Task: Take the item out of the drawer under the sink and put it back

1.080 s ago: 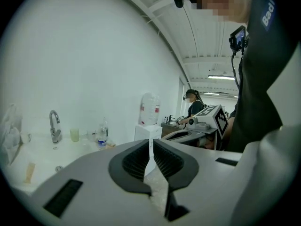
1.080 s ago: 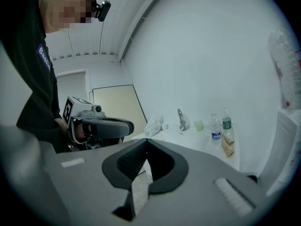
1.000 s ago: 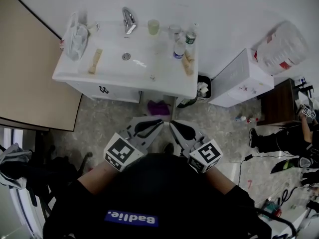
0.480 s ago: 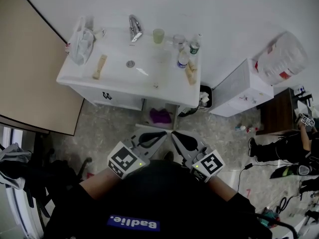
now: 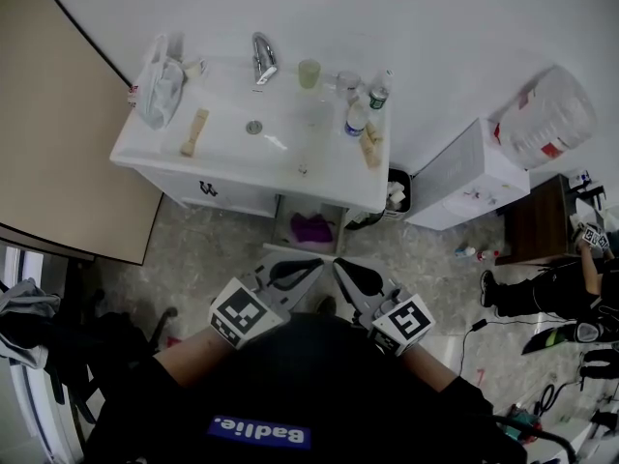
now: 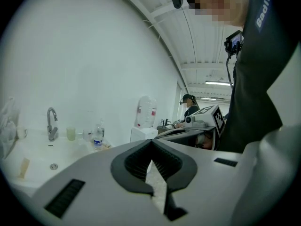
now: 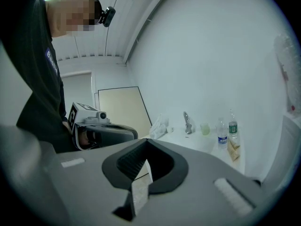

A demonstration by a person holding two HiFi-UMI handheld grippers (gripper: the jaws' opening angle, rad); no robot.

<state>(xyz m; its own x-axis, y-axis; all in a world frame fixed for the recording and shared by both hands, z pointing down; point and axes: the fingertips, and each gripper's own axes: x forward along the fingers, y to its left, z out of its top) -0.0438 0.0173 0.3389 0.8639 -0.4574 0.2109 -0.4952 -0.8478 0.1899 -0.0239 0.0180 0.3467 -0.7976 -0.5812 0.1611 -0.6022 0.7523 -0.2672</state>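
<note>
Under the white sink (image 5: 145, 148), a white drawer (image 5: 282, 222) stands pulled out with a purple item (image 5: 311, 227) lying in it. My left gripper (image 5: 317, 263) and right gripper (image 5: 338, 263) hover side by side in front of the drawer, short of it, their tips almost touching each other. The left gripper (image 6: 152, 142) has just been closing and its jaws now meet with nothing between them. The right gripper (image 7: 146, 144) is also shut and empty.
On the sink top are a faucet (image 5: 261, 58), a plastic bag (image 5: 160, 80), a green cup (image 5: 309, 72) and bottles (image 5: 357, 116). To the right are a bin (image 5: 395, 189), a white cabinet (image 5: 469, 167) and a water jug (image 5: 546, 100). A person (image 5: 542, 278) sits at far right. A beige panel (image 5: 58, 133) stands at left.
The head view has shifted a little, so the sink sits lower in the picture and more of the drawer shows. Both grippers remain side by side in nearly the same place.
</note>
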